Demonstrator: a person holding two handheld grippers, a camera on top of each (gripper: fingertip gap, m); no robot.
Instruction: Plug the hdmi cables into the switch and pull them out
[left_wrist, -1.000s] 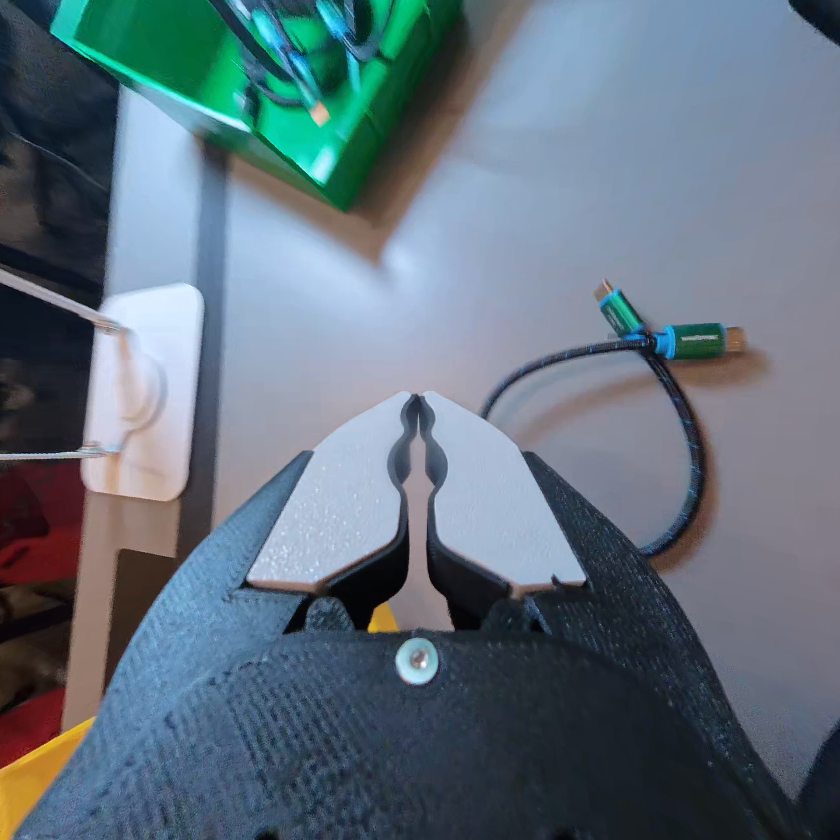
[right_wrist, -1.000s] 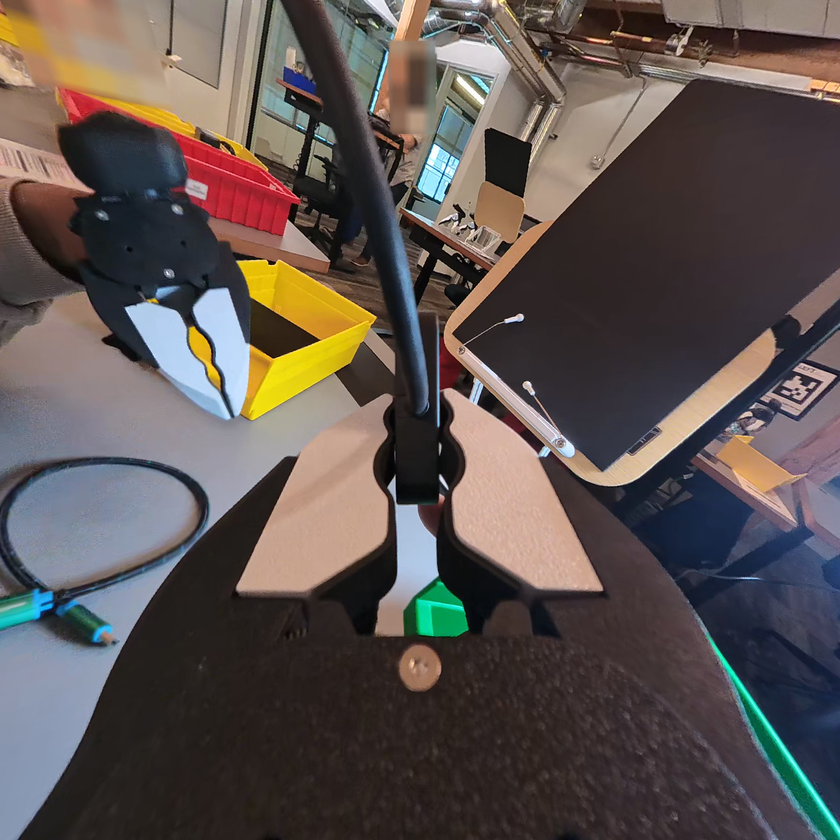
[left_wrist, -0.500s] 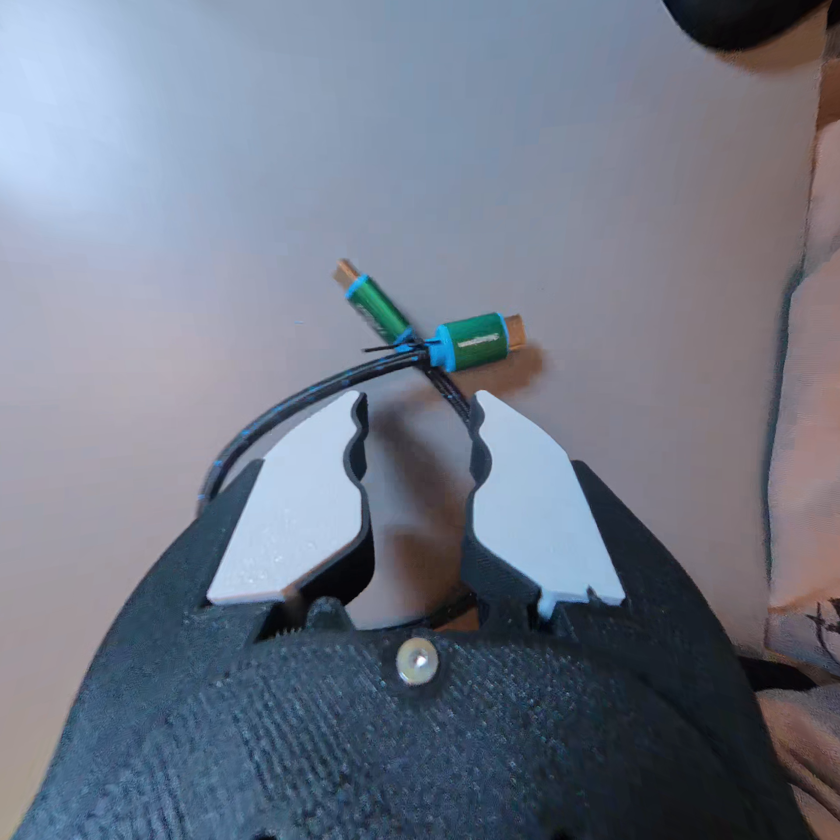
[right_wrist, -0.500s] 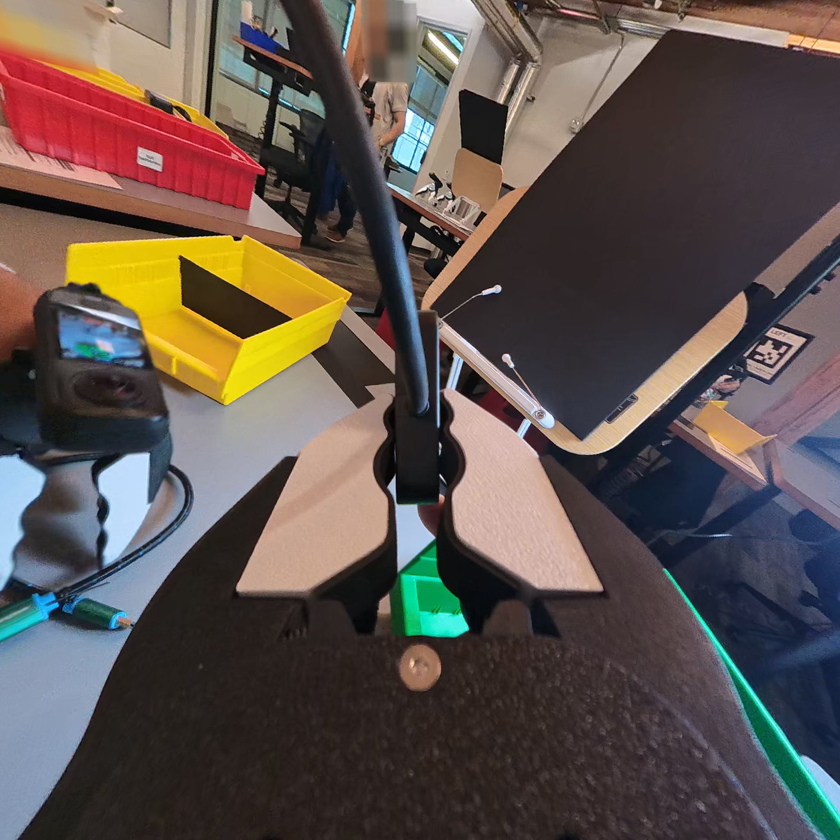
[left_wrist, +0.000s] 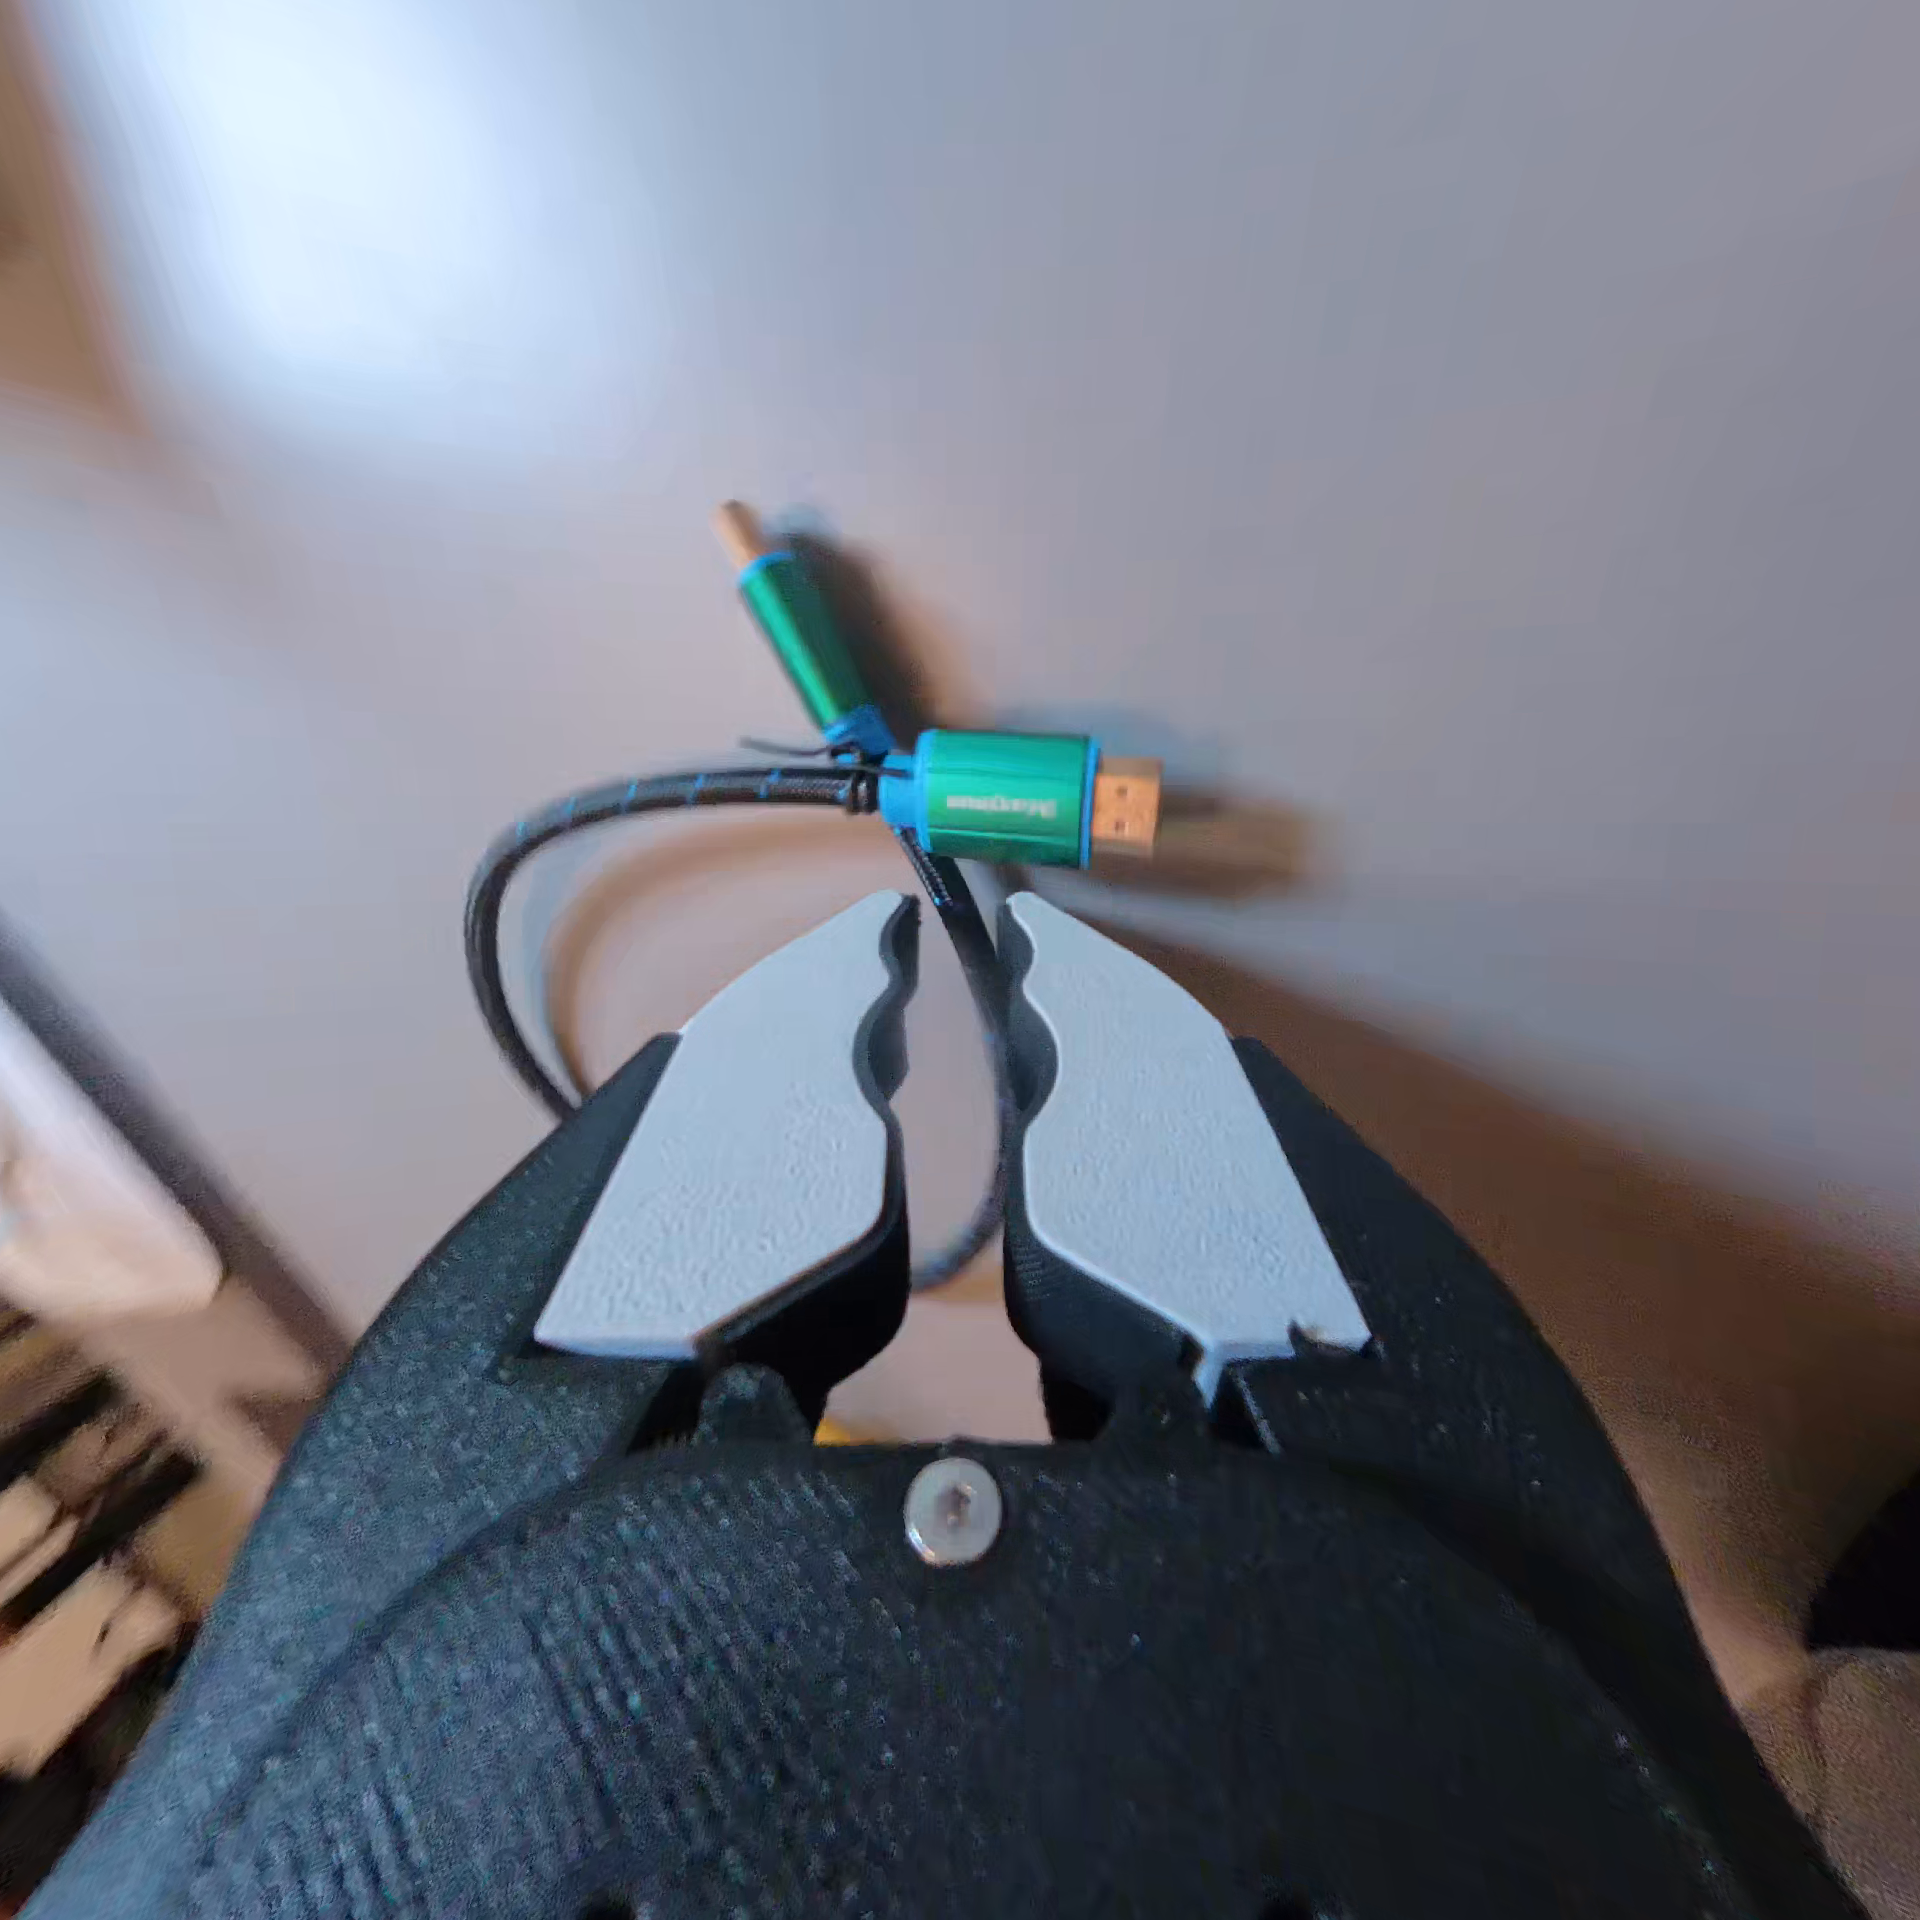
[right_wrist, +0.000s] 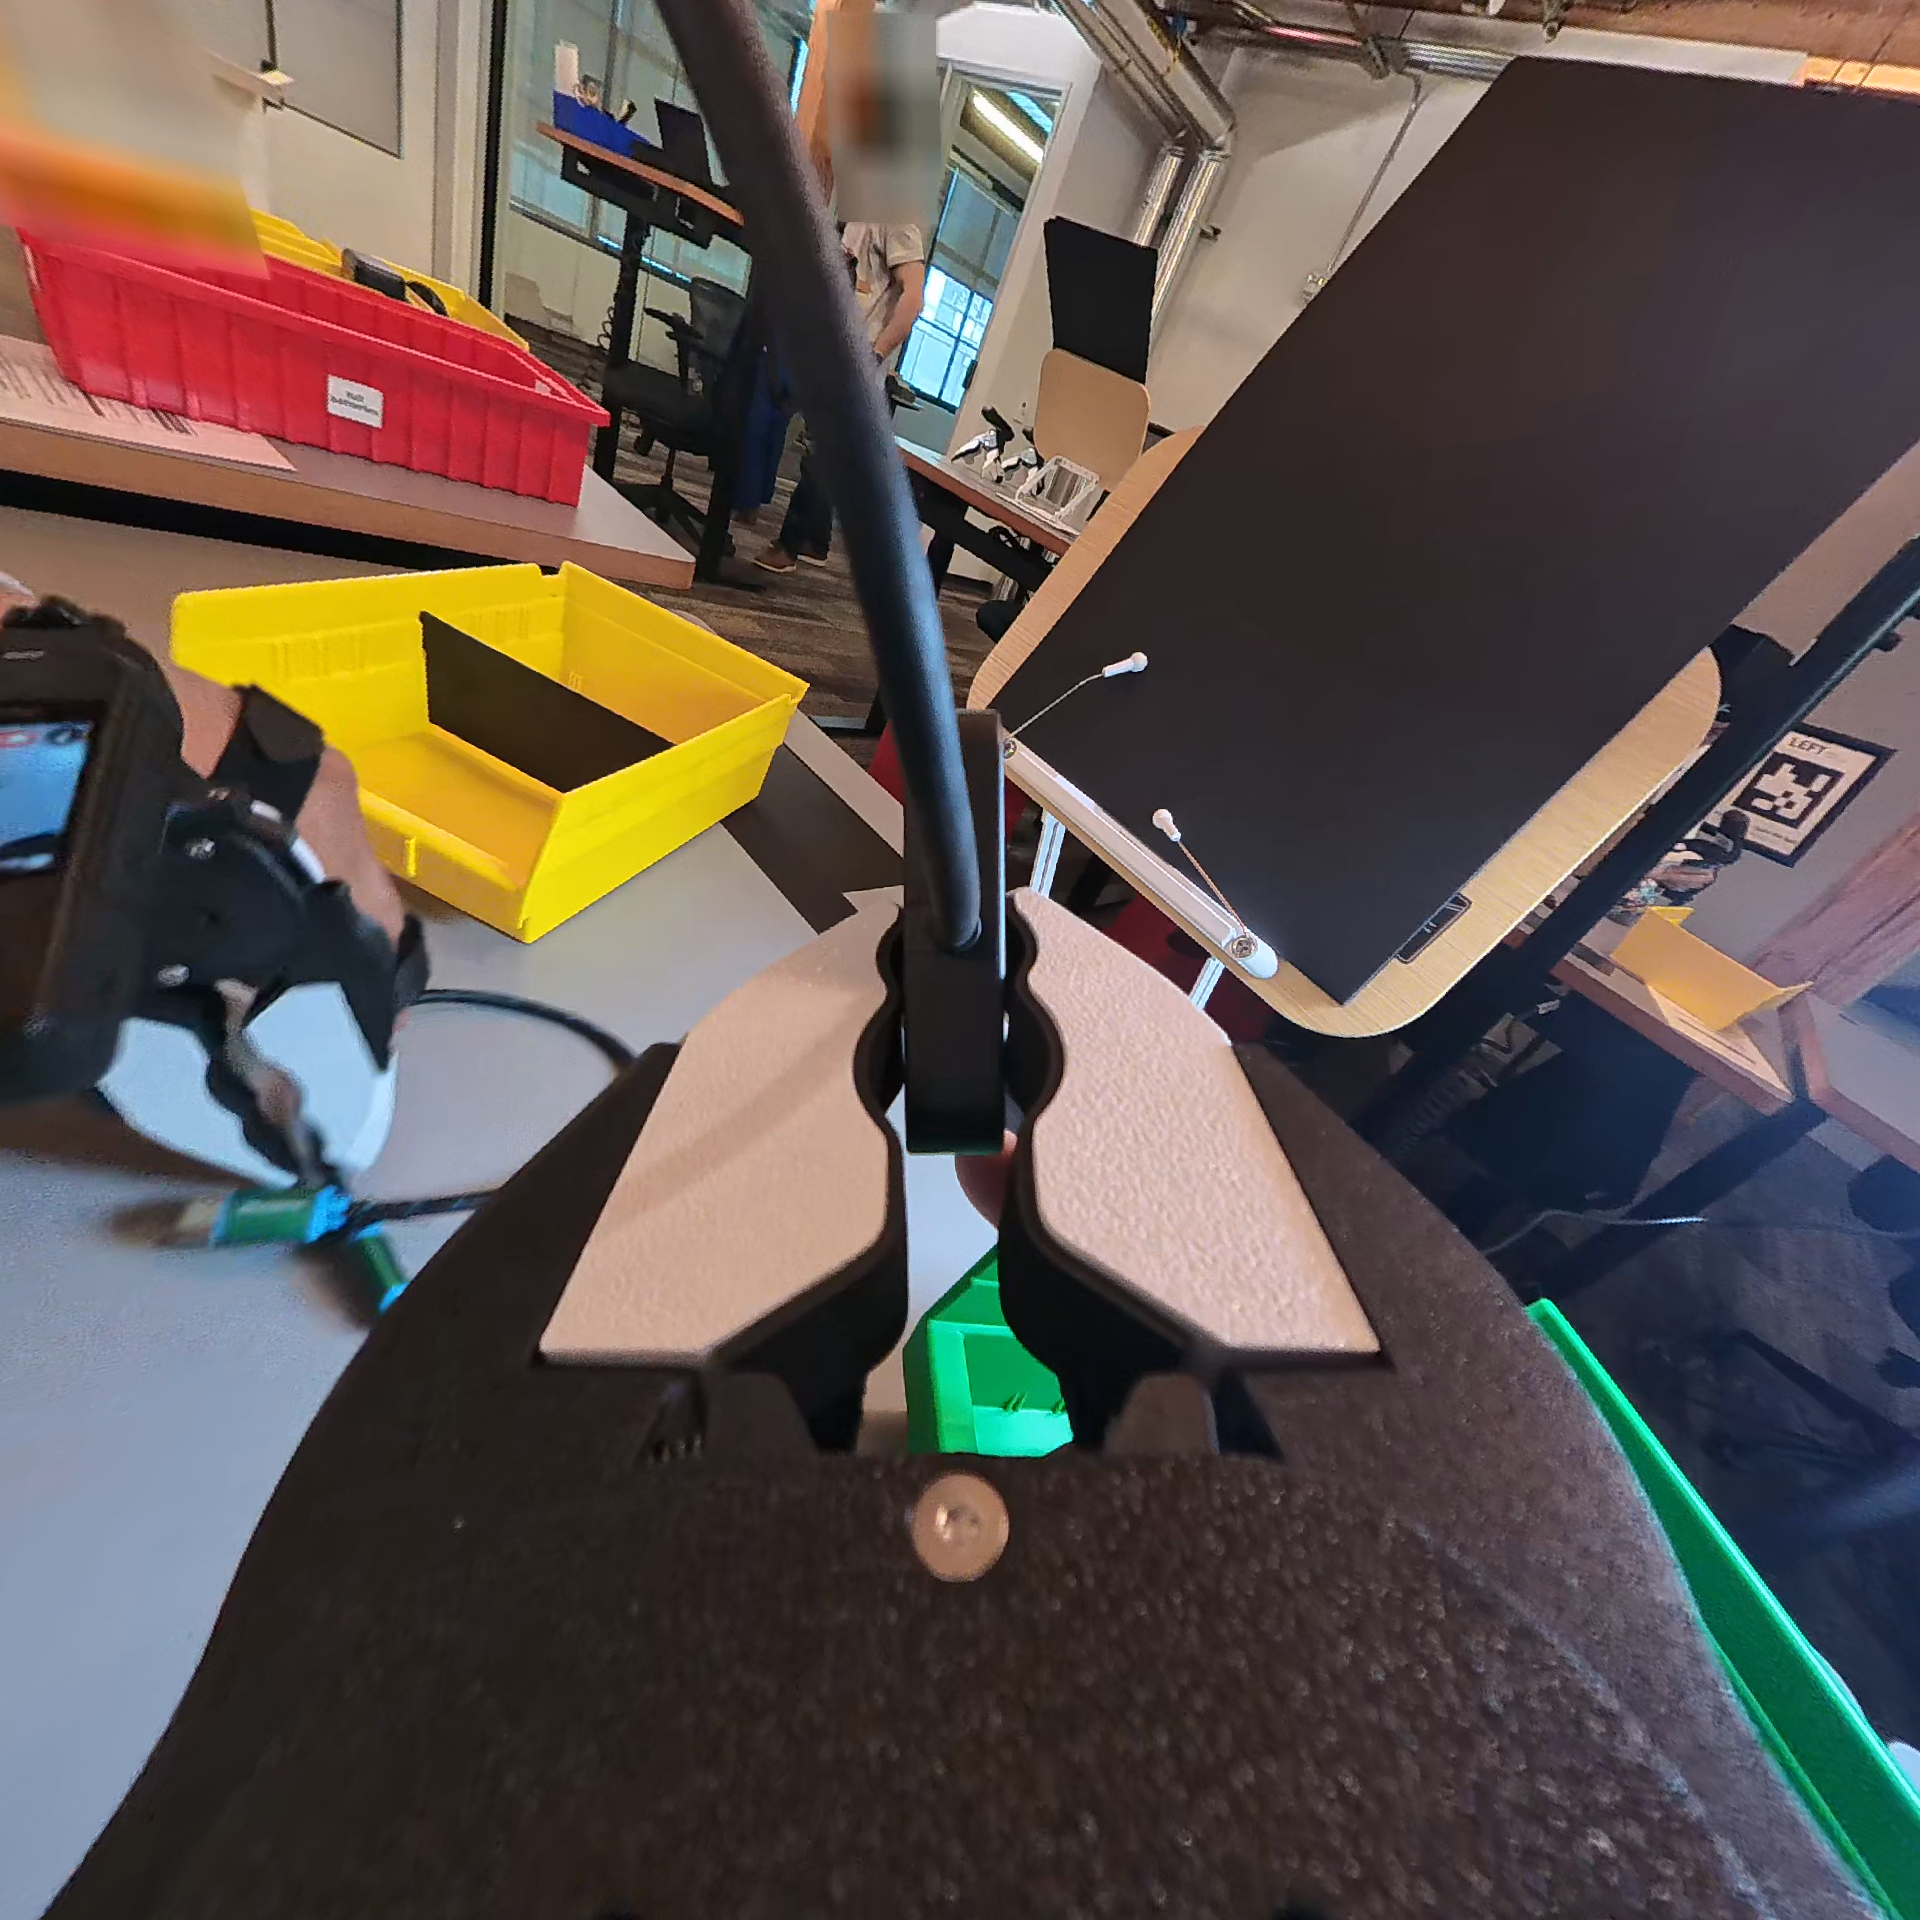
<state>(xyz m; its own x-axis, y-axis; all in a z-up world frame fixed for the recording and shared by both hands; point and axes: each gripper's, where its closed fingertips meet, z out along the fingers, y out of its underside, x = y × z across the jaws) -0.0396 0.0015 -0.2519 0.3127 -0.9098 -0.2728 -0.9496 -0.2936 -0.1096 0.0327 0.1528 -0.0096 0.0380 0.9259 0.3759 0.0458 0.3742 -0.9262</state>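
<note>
Fingers of my left gripper (left_wrist: 958, 920) stand slightly apart around the braided cable (left_wrist: 982, 1049), just short of its green plug (left_wrist: 1003, 798) on the grey table (left_wrist: 1351, 364), ready to lift it, I judge. My right gripper (right_wrist: 954, 940) is clamped on a black plug (right_wrist: 954, 1023), cord arching far upward. No switch shows.

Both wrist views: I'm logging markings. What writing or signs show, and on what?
I quote no wording; bearers only.
Green plug: pale printed mark along its shell.
Red bin: small white sticker.
Black-and-white marker sign: a short caption above its pattern.
</note>
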